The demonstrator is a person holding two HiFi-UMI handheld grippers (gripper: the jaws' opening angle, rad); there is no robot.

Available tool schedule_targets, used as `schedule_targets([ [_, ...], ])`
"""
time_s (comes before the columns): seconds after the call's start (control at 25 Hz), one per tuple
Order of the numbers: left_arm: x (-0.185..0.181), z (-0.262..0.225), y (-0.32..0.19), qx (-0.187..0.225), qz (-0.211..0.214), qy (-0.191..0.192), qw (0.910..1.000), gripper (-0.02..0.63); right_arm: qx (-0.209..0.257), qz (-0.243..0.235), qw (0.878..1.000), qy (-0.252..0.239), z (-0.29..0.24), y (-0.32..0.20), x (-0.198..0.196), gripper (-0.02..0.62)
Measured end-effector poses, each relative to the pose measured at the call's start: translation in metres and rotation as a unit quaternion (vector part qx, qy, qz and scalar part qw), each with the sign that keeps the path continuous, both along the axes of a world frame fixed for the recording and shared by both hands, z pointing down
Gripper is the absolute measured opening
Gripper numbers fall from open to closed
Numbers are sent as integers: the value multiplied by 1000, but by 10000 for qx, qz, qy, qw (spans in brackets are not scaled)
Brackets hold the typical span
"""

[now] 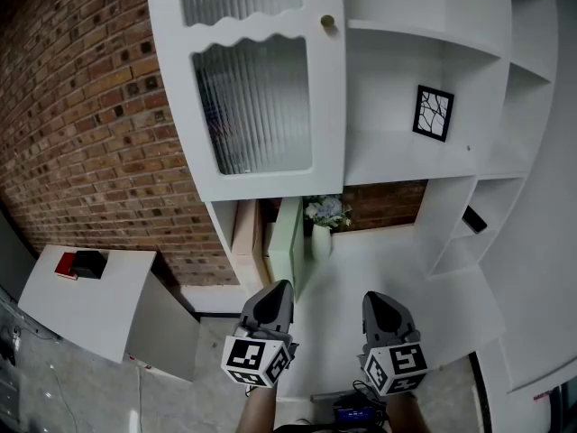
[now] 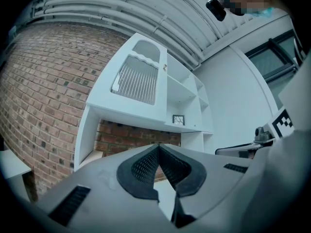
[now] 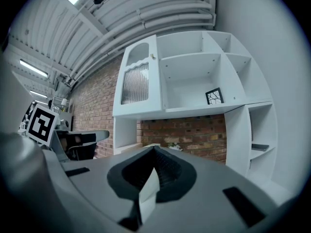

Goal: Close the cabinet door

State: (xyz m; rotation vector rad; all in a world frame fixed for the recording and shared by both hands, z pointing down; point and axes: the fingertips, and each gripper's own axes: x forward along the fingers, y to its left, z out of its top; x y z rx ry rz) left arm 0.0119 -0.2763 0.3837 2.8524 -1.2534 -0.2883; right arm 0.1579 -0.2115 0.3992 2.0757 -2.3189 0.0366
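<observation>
Nearest, the left gripper (image 1: 276,292) and right gripper (image 1: 379,301) hang low side by side, each with its jaws pressed together on nothing. Just beyond them lies the white counter (image 1: 388,264), with a vase of flowers (image 1: 325,216) at its far edge against the brick. Farther up, the cabinet door (image 1: 261,106) with ribbed glass appears to sit flush with the cabinet front, its knob (image 1: 327,23) beside the open shelves. Judging by that, closing looks done, though a slight gap cannot be ruled out. Both grippers are well apart from the door.
</observation>
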Motion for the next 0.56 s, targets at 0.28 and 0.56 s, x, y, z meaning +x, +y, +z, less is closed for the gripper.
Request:
schedule_targets([
  [0.28,2,3,-3,-44,-8,-18,10000,12,-27,2,10000,-6,2,-2,2,0],
  [0.56,1,6,-6,-56,-35,-25,10000,13,-39,-9,10000,-2,4,-4,1,0],
])
